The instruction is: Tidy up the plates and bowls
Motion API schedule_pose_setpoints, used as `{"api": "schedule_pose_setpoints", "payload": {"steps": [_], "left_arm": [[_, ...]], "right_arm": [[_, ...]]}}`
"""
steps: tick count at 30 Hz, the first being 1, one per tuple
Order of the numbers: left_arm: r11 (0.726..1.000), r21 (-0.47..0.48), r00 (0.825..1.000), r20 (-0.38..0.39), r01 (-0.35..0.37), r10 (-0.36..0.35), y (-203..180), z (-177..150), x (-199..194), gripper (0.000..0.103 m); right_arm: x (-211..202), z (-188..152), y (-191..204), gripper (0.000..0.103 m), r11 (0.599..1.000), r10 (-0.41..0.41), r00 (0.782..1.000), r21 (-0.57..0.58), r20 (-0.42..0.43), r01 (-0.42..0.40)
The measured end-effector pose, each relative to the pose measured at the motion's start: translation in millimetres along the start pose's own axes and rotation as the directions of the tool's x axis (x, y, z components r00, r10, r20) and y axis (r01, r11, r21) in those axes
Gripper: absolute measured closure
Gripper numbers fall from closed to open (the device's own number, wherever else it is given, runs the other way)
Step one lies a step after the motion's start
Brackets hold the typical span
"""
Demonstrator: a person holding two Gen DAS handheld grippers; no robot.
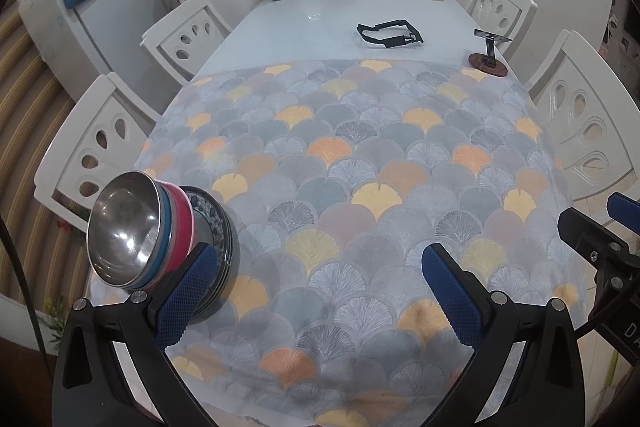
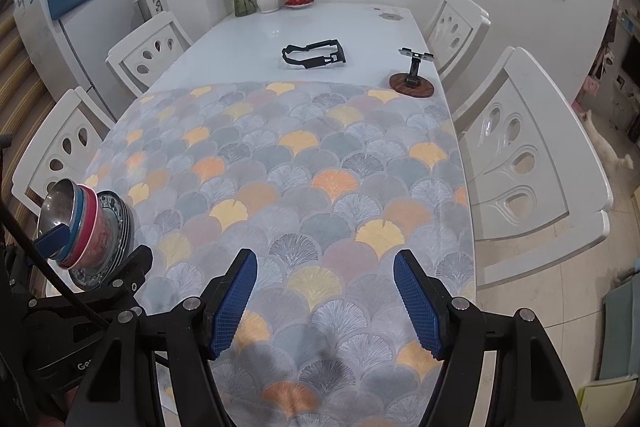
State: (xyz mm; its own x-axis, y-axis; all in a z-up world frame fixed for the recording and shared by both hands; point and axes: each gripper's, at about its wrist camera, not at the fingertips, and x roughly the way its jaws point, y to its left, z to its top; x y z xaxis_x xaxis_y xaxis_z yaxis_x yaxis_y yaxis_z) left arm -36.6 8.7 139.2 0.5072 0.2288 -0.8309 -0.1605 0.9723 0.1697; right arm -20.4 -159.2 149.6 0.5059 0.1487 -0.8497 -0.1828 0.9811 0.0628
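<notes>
Left wrist view: left gripper stood wide open, empty; its left pad covered part of the plates under the nested bowls, stacked at the cloth's near-left corner. Right gripper cut off at the frame edge. Right wrist view: right gripper was half open, nothing between pads. A blue pad overlapped the bowls here. Cloth middle lay clear; only this view showed floor past the table's right edge.

Wide open run across the patterned tabletop ahead. Blocked at the near left edge by stacked bowls on plates. Farther off, a black strap mid-table and a small stand at the right edge. Hemmed by white chairs on both sides.
</notes>
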Motion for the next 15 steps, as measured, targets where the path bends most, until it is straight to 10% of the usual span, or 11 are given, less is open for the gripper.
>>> {"api": "schedule_pose_setpoints", "payload": {"steps": [15], "left_arm": [[1.0,-0.011,1.0,-0.002,-0.007,0.007,1.3,0.7,-2.3,0.001]], "right_arm": [[-1.1,-2.2,3.2,0.034,1.0,0.002,1.0,-0.002,0.001,-0.002]]}}
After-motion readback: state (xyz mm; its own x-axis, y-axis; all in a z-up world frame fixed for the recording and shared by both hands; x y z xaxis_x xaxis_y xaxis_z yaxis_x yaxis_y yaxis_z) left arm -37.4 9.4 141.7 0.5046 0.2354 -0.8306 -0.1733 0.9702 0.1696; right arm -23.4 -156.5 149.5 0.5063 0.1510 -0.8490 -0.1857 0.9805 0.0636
